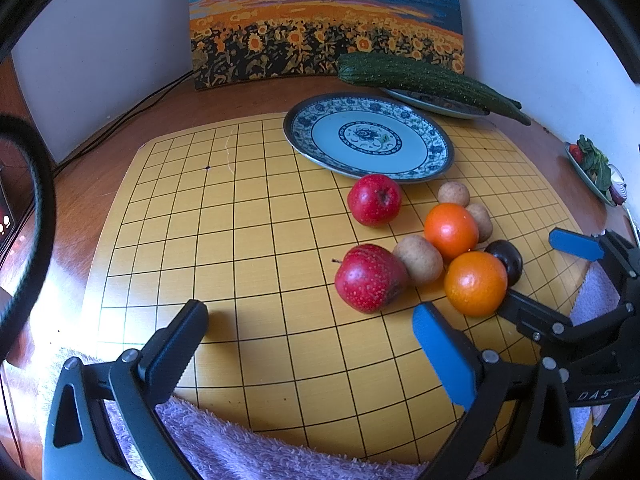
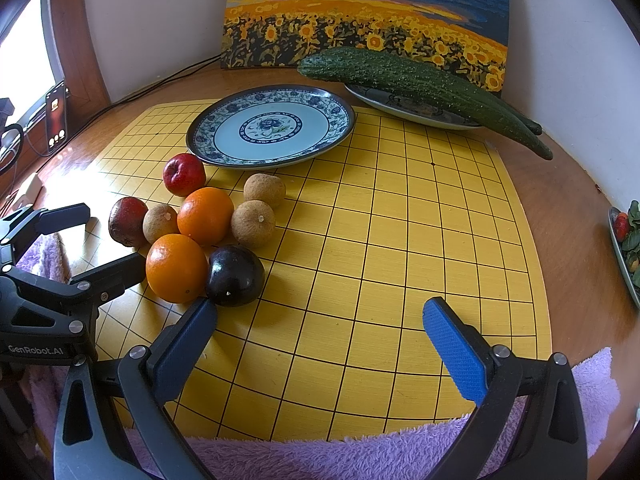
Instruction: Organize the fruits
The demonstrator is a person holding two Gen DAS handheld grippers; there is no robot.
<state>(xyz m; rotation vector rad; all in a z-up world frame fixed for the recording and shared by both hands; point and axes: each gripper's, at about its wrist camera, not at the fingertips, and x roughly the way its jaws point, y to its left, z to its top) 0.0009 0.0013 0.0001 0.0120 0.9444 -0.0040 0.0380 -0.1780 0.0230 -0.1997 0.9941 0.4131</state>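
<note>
Fruits [image 2: 200,224] cluster near the yellow grid board's [image 2: 400,240] front-left, before an empty blue-patterned plate [image 2: 272,132]. Open board spreads rightward. Wooden table [image 2: 560,184] rims it; cucumbers [image 2: 420,84] perhaps overhang another plate. Left gripper [image 1: 308,344] and right gripper [image 2: 316,332] gape wide, holding nothing.

A yellow board [image 2: 400,240] ruled with a black grid holds two red apples [image 1: 374,199], two orange oranges [image 2: 176,268], tan-brown round fruits [image 2: 253,223] and one dark purple plum [image 2: 235,275] (nearly black), beside a blue-and-white floral plate [image 2: 320,120], dark green speckled cucumbers [image 2: 420,84] and a sunflower painting [image 2: 360,12].
</note>
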